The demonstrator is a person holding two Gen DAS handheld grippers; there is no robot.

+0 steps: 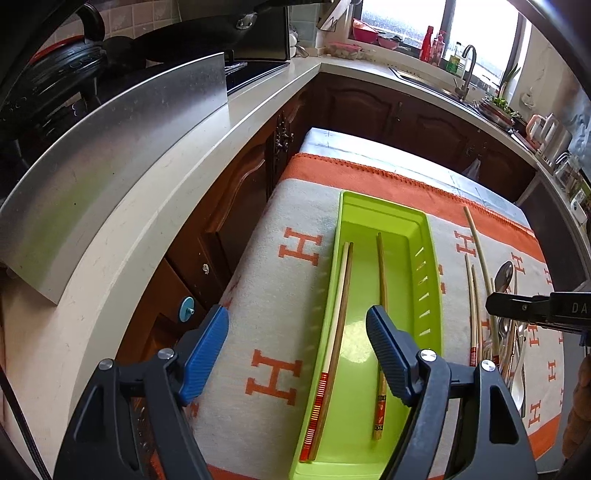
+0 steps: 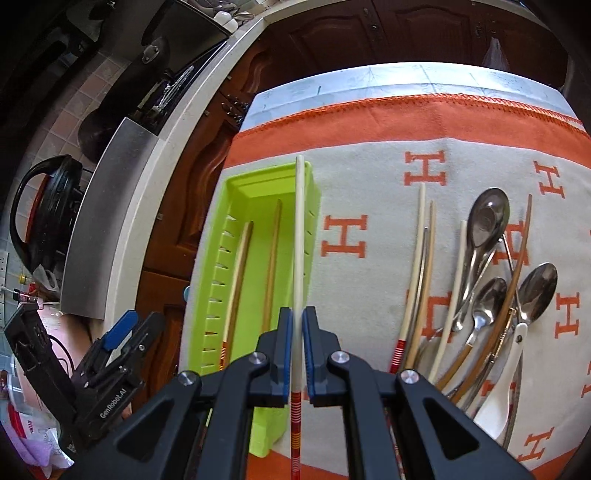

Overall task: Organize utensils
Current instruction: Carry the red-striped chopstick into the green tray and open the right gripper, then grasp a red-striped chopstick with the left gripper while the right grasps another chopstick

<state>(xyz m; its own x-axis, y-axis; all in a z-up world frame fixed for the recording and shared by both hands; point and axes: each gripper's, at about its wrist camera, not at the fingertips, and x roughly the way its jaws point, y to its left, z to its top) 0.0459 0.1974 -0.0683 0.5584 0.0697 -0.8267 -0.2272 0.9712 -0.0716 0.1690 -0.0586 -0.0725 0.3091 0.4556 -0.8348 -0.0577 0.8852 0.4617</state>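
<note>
cloth: grey w/ orange H's, orange border, on table | counter: pale, L-shaped, w/ steel panel | faucet by window

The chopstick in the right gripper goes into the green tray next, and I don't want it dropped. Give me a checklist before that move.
1. Right gripper shut on the cream chopstick: ok.
2. Grip position: pads clamp just above the red-striped end, most of the length sticking out forward; balance cannot tell.
3. Green tray has room: ok, only three chopsticks lie inside.
4. Left gripper out of the way: not ok, it hangs open right over the tray.
5. Remaining pile of spoons and chopsticks on the blanket undisturbed: cannot tell.
</note>
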